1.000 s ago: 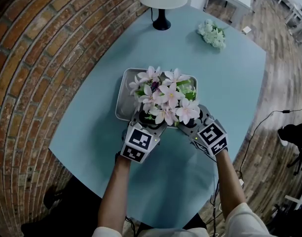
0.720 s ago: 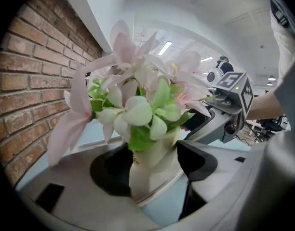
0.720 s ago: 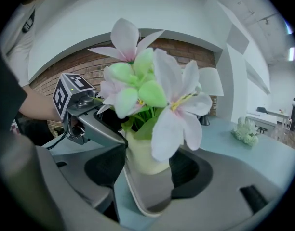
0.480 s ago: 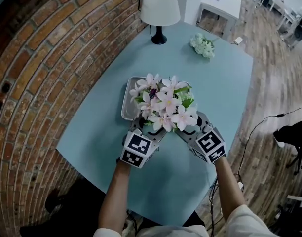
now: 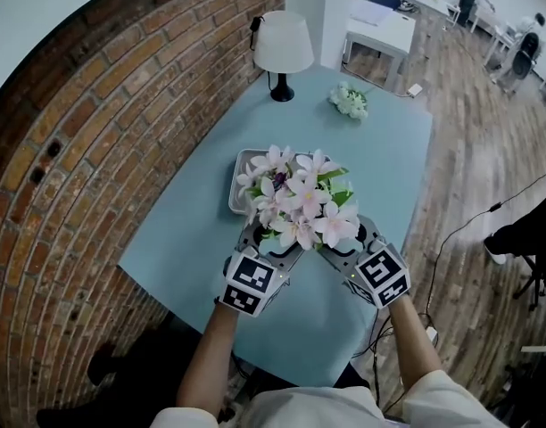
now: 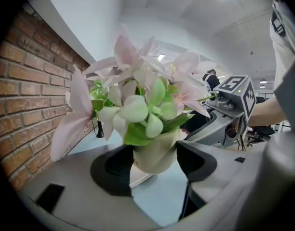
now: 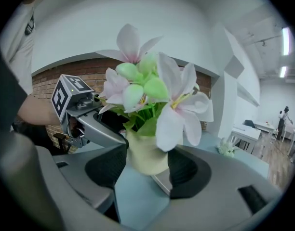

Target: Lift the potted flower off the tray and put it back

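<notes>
1 white lamp (image 5: 283,47) at far end of the light-blue worktop (image 5: 188,226) | small white flower bunch (image 5: 350,102) near it | brick wall (image 5: 95,150) on the left | wood floor (image 5: 487,141) right, black cable (image 5: 467,227) across it

Blue table (image 5: 188,239): tray (image 5: 239,185), lamp (image 5: 283,47), posy (image 5: 350,101).

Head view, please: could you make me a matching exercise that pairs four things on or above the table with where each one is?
Things:
1. potted flower
2. tray
3. lamp
4. white flower bunch

Places:
A. standing at the far end of the table
B. lying on the table, right of the lamp
C. held up in the jaws of the left gripper and right gripper
D. flat on the table, partly hidden by blossoms

Pairs: 1-C, 2-D, 3-A, 4-B
</notes>
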`<state>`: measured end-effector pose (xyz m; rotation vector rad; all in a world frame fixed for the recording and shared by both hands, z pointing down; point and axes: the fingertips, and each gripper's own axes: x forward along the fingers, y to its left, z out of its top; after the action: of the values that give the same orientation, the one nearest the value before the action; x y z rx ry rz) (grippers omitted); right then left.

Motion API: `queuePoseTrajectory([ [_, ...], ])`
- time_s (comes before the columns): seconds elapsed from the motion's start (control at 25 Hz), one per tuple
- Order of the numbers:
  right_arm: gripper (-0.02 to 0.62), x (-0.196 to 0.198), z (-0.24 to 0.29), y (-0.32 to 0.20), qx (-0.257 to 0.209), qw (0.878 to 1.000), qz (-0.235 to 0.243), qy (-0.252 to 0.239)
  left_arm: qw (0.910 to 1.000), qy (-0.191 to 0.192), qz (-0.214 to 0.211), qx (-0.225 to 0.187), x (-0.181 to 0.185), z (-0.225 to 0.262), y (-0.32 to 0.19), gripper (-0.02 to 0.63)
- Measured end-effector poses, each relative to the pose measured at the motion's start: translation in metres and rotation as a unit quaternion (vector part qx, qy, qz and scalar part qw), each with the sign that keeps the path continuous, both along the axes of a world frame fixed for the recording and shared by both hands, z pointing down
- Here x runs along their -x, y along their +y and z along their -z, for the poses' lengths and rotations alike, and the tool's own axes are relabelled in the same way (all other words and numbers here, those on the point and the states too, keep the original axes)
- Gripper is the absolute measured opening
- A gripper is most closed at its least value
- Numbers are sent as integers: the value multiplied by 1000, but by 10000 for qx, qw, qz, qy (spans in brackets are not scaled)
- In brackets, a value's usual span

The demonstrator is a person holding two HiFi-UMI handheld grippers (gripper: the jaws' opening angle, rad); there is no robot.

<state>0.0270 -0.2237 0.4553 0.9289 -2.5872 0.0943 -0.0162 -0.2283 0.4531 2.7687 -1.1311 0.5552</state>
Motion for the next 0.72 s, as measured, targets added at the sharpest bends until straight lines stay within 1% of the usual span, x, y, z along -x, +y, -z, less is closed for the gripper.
queuePoseTrajectory([
  [0.16,272,-1,21,34,-34,9999,-154,-3,9999,-14,-97,-82,-1,22,33,306],
  [0.36,272,4,41,71,-98,9997,-217,-32,9998,94,-137,-128,4,41,70,305],
  [0.48,272,7,46,90,-71,9994,-339,-89,9997,37,-221,-109,7,47,88,305],
  [0.6,272,9,50,93,-21,9990,-429,-133,9995,-58,-291,-102,9,52,91,305],
  [0.72,272,10,56,84,25,9988,-459,-154,9995,-17,-322,-66,11,57,81,305],
])
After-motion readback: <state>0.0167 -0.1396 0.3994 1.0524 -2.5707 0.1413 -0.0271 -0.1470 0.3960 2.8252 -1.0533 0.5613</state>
